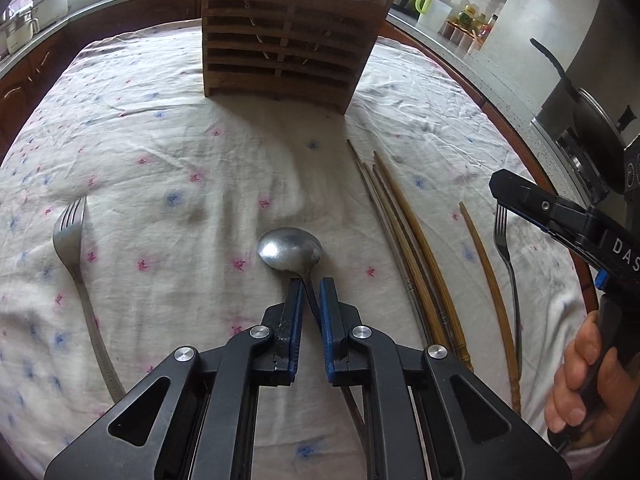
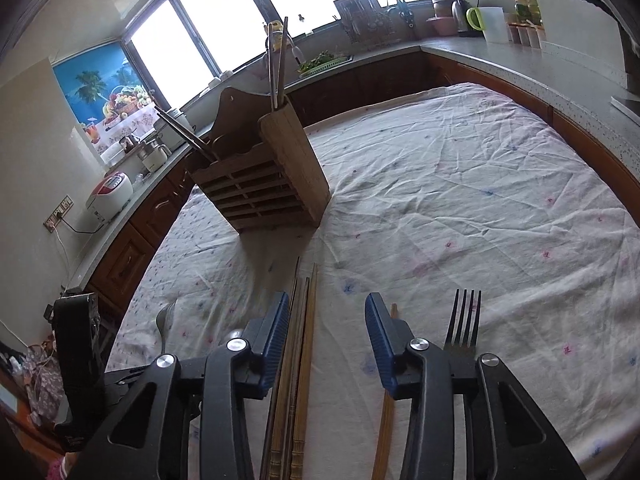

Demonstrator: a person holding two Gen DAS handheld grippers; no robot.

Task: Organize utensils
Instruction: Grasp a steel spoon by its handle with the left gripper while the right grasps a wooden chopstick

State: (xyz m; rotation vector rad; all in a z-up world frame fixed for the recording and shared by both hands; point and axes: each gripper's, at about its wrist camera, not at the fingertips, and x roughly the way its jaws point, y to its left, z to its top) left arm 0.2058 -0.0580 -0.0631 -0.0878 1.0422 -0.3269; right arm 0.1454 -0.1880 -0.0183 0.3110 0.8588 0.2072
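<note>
My left gripper [image 1: 311,285] is shut on the handle of a metal spoon [image 1: 289,249], whose bowl lies on the cloth just ahead of the fingertips. A wooden slatted utensil holder [image 1: 288,44] stands at the far middle; it also shows in the right wrist view [image 2: 260,184] with chopsticks standing in it. My right gripper [image 2: 327,312] is open, low over a bundle of chopsticks [image 2: 298,344] lying between its fingers. A single chopstick [image 2: 386,420] and a fork [image 2: 464,320] lie to its right. Another fork [image 1: 74,256] lies at the left.
The flowered tablecloth [image 1: 180,168] covers the table. The chopstick bundle [image 1: 404,248], a single chopstick [image 1: 492,292] and a fork [image 1: 506,256] lie right of the spoon. Kitchen counters with pots, a kettle [image 2: 460,16] and a rice cooker [image 2: 110,196] ring the table.
</note>
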